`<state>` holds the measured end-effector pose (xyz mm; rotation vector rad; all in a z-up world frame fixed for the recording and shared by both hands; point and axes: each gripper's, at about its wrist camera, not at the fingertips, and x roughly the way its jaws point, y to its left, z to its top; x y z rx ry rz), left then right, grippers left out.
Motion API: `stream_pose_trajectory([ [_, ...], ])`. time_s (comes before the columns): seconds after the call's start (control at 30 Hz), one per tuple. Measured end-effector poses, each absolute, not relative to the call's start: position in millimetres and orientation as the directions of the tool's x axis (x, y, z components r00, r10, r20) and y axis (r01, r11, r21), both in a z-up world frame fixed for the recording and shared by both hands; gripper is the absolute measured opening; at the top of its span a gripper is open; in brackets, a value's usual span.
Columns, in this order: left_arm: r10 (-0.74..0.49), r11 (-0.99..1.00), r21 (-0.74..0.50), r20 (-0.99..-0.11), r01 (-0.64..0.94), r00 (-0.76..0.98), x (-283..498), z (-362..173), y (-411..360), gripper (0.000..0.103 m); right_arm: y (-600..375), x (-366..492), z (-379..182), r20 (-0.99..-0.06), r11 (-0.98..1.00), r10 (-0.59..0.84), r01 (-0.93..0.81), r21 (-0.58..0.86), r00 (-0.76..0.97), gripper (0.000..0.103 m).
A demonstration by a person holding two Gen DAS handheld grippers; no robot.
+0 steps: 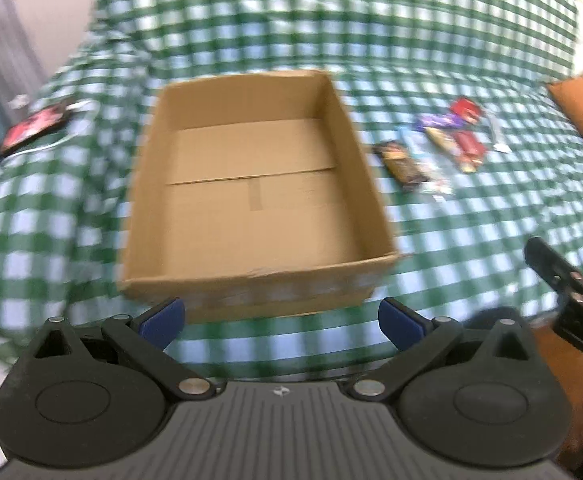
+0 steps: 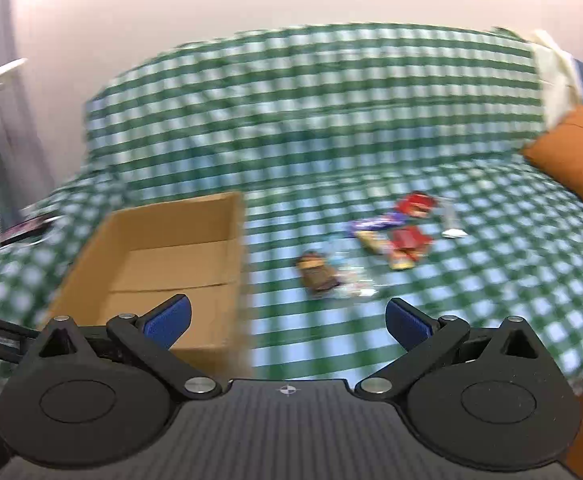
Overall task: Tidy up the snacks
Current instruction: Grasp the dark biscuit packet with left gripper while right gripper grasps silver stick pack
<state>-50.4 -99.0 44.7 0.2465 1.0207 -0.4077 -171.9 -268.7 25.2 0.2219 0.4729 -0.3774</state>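
An empty open cardboard box [image 1: 251,184] sits on a green checked cloth; it also shows at the left in the right wrist view [image 2: 163,264]. Right of it lie several wrapped snacks: a brown bar [image 1: 401,162] [image 2: 317,274], red packets [image 1: 467,148] [image 2: 407,242], a purple wrapper [image 1: 437,121] [image 2: 375,222] and clear wrappers [image 2: 451,220]. My left gripper [image 1: 281,322] is open and empty, just in front of the box's near wall. My right gripper [image 2: 287,322] is open and empty, short of the snacks. Both views are blurred.
The cloth [image 1: 471,20] covers a sofa seat and backrest. An orange cushion [image 2: 575,156] lies at the right. A red and black flat item [image 1: 33,128] lies at the far left. The right gripper's body [image 1: 571,296] shows at the left view's right edge.
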Motion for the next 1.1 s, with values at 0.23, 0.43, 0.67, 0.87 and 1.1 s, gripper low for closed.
stream_pose_trajectory([
  [0.23,-0.285,0.839,-0.021,-0.868,0.544,0.407,-11.5,51.7,-222.5,0.103,-367.8,-175.3,10.1,-0.481,0.816,-0.442,0.562,0.135,0.757,0.103],
  [0.43,-0.233,0.807,-0.011,-0.924,0.59,0.302,49.9,-9.5,-339.4,0.103,-453.3,-149.4,-13.8,-0.539,0.754,-0.487,0.643,0.139,0.687,0.103],
  [0.67,-0.151,0.864,-0.013,-0.96,0.503,0.235,129.0,-114.0,-408.7,0.103,-550.6,-77.9,-73.1,-0.603,0.722,-0.463,0.671,0.169,0.65,0.103],
  [0.87,-0.106,0.912,-0.028,-0.98,0.408,0.168,176.4,-155.6,-398.9,0.103,-620.6,-11.3,-121.8,-0.57,0.742,-0.486,0.657,0.131,0.662,0.103],
  [1.1,-0.154,0.91,-0.091,-0.98,0.405,0.127,204.7,-168.3,-363.0,0.103,-665.0,75.0,-166.7,-0.614,0.754,-0.483,0.653,0.069,0.624,0.103],
])
